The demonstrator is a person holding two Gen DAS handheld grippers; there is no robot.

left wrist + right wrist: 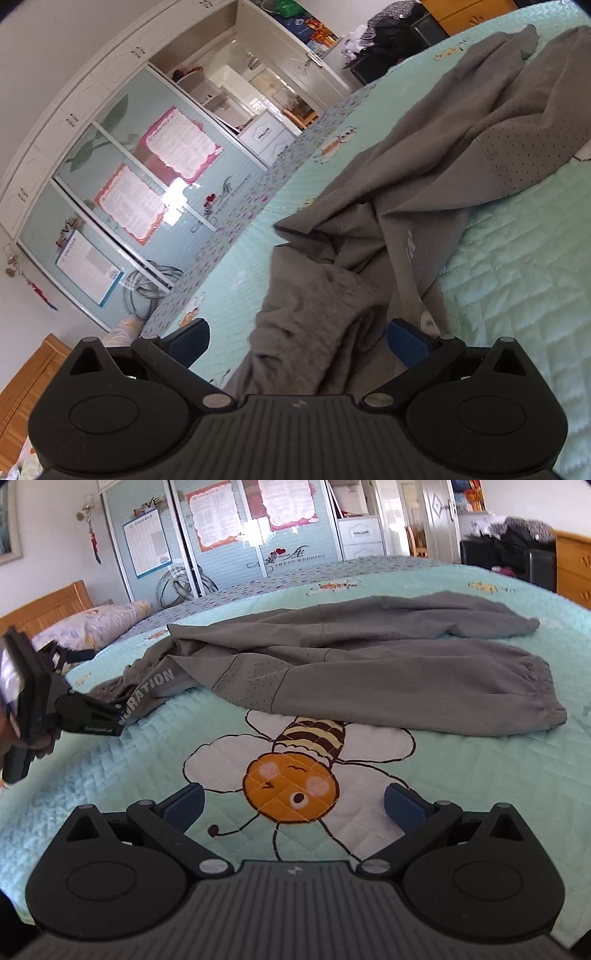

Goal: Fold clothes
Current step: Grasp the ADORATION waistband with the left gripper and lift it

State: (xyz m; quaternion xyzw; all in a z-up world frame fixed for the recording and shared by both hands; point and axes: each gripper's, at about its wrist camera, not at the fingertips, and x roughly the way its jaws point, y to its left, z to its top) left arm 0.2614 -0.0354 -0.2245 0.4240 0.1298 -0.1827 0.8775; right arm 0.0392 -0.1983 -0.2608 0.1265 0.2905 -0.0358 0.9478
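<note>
Both tongs (297,338) (293,806) gape empty over grey trousers (369,664) on a bee-print quilt (480,794) near mirrored wardrobes (221,535)

Hidden bits from where I sit

My left gripper (122,716) covers the trousers' (369,672) lettering start; posters (214,517) too small to read.

One pair of grey trousers (369,664) lies on one mint quilt (480,794), with two legs and two gathered cuffs (543,698). One cartoon bee (295,775) is printed large on the quilt, plus several smaller ones. Two grippers show: left gripper (299,338) and right gripper (293,805). One pillow (99,622). Three posters (214,517) hang on one wardrobe (295,542).
</note>
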